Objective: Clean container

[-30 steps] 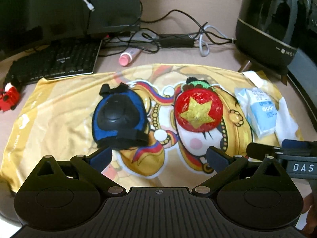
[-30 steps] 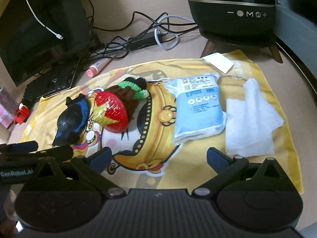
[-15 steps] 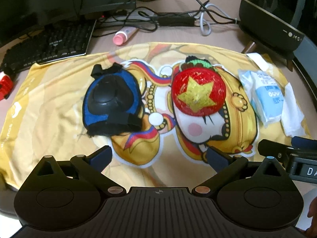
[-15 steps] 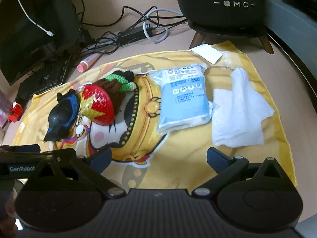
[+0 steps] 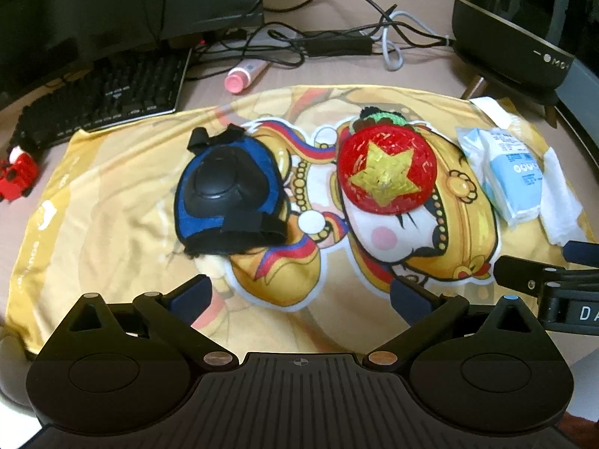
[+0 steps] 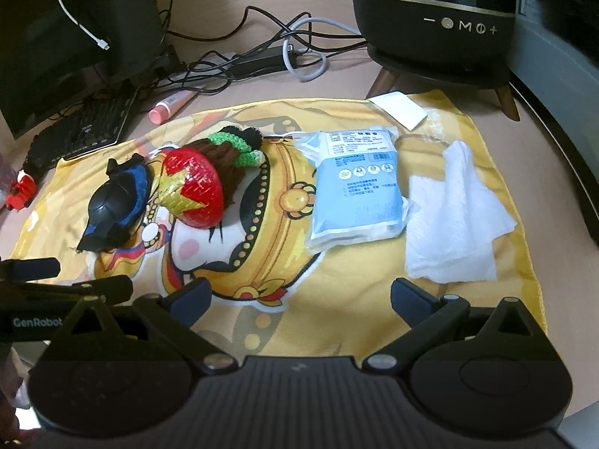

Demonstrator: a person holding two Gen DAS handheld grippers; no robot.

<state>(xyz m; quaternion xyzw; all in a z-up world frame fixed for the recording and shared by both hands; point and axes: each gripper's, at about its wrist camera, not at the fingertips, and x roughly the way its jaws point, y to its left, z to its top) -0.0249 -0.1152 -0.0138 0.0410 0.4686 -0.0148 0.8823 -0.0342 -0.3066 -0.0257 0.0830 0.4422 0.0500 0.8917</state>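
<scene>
A red round container with a yellow star (image 5: pixel 387 173) lies on a yellow cartoon cloth (image 5: pixel 112 202), with a brown and green knitted piece behind it (image 6: pixel 236 149). It also shows in the right wrist view (image 6: pixel 192 191). A blue pack of wipes (image 6: pixel 353 191) and a loose white wipe (image 6: pixel 456 217) lie to its right. My left gripper (image 5: pixel 299 295) is open and empty, hovering near the cloth's front edge. My right gripper (image 6: pixel 299 295) is open and empty, in front of the wipes pack.
A blue and black knee pad (image 5: pixel 228 194) lies left of the container. A black keyboard (image 5: pixel 108 97), a pink tube (image 5: pixel 243 76), tangled cables (image 5: pixel 337 45) and a red toy (image 5: pixel 15 172) sit behind the cloth. A black appliance on legs (image 6: pixel 438 15) stands at the back right.
Both views have shifted slightly; the cloth's objects sit a little lower in the frame than half a second ago. Both grippers stay open. Nothing on the cloth has moved.
</scene>
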